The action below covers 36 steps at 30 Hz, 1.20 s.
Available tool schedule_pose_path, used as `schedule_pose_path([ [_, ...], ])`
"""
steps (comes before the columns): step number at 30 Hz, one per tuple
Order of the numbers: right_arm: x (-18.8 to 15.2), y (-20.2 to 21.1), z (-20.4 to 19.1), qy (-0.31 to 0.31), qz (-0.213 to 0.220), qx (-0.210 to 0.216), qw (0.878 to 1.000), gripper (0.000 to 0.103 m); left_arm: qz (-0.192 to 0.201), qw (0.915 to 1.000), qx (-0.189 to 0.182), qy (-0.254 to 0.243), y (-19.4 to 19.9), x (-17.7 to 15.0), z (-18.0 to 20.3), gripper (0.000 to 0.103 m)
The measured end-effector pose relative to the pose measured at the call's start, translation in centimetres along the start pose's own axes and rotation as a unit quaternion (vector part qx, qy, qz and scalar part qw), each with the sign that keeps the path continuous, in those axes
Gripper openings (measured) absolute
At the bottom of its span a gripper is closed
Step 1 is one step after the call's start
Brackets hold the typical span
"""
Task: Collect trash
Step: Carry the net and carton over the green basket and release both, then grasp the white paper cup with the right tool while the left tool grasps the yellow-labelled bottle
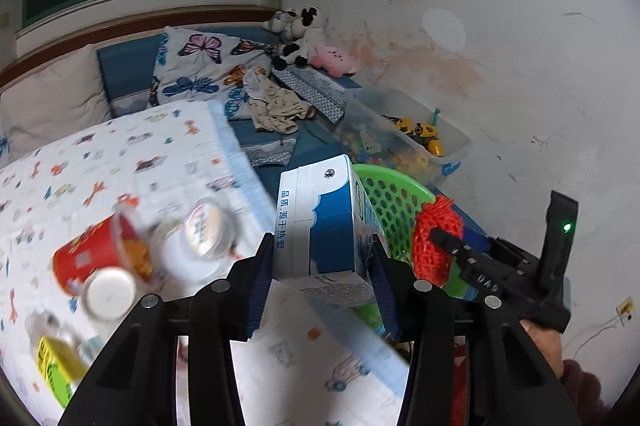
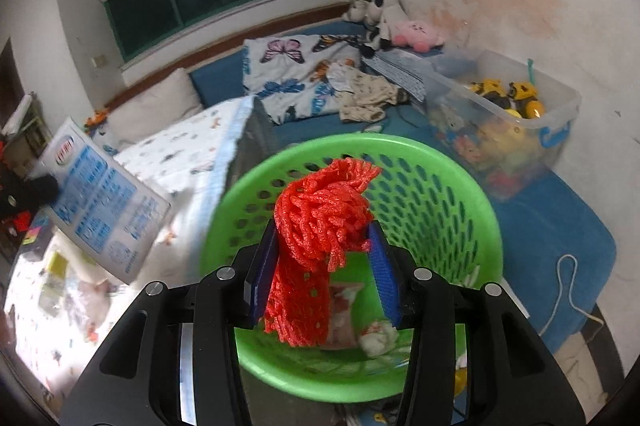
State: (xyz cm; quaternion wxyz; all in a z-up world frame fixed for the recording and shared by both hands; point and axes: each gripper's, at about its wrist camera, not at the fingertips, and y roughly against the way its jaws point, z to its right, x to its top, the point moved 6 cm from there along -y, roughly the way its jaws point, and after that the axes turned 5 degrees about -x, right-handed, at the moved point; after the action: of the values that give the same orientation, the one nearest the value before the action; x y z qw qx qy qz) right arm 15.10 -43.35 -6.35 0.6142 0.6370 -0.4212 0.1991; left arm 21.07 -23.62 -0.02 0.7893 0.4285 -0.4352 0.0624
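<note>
The left hand-held gripper [image 1: 320, 258] is partly open and clenched on a blue-and-white milk carton [image 1: 324, 218], held above the bed [image 1: 120, 153] beside the green basket [image 1: 394, 201]; the right hand-held gripper [image 2: 324, 266] grasps a red foam net [image 2: 316, 226] over the basket's mouth; only the right wrist view shows wrappers [image 2: 344, 310] on the basket's bottom; only the left shows a red cup [image 1: 96, 254] on the bed.

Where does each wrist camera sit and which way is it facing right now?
Left wrist: on the left gripper, looking down over the bed; fingers clamp a milk carton; the right gripper shows too.
Right wrist: on the right gripper, facing down into the green basket; fingers hold red foam netting.
Shared: basket, netting, carton.
</note>
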Motion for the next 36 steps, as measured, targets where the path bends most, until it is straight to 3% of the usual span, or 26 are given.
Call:
schedule_pose_path([
  [9, -0.9, -1.4, 2.5, -0.021, -0.012, -0.015, 1.0, 0.07, -0.023, 0.9993, -0.007, -0.028, -4.7, 1.6, 3.1, 0.045],
  [24, -2.2, 1.3, 4.0, -0.037, 0.002, -0.011, 0.999, 0.075, -0.084, 0.9959, -0.019, -0.031, -11.9, 0.4, 5.5, 0.045],
  [26, -2.4, 1.5, 3.8, -0.039, 0.0, -0.007, 0.999, 0.075, -0.092, 0.9951, -0.027, -0.025, -12.4, 0.0, 5.7, 0.055],
  [27, -2.5, 1.5, 3.7, -0.04, 0.0, -0.007, 0.999, 0.075, -0.092, 0.9952, -0.026, -0.023, -12.4, -0.1, 5.7, 0.06],
  [33, -3.1, 2.0, 2.6, -0.033, -0.003, 0.003, 0.999, 0.075, -0.086, 0.9954, -0.036, -0.02, -11.1, -1.0, 5.6, 0.061],
  [36, -3.3, 2.4, 1.7, -0.027, -0.002, 0.011, 1.0, 0.076, -0.079, 0.9966, -0.022, -0.012, -9.4, -1.6, 4.6, 0.061],
])
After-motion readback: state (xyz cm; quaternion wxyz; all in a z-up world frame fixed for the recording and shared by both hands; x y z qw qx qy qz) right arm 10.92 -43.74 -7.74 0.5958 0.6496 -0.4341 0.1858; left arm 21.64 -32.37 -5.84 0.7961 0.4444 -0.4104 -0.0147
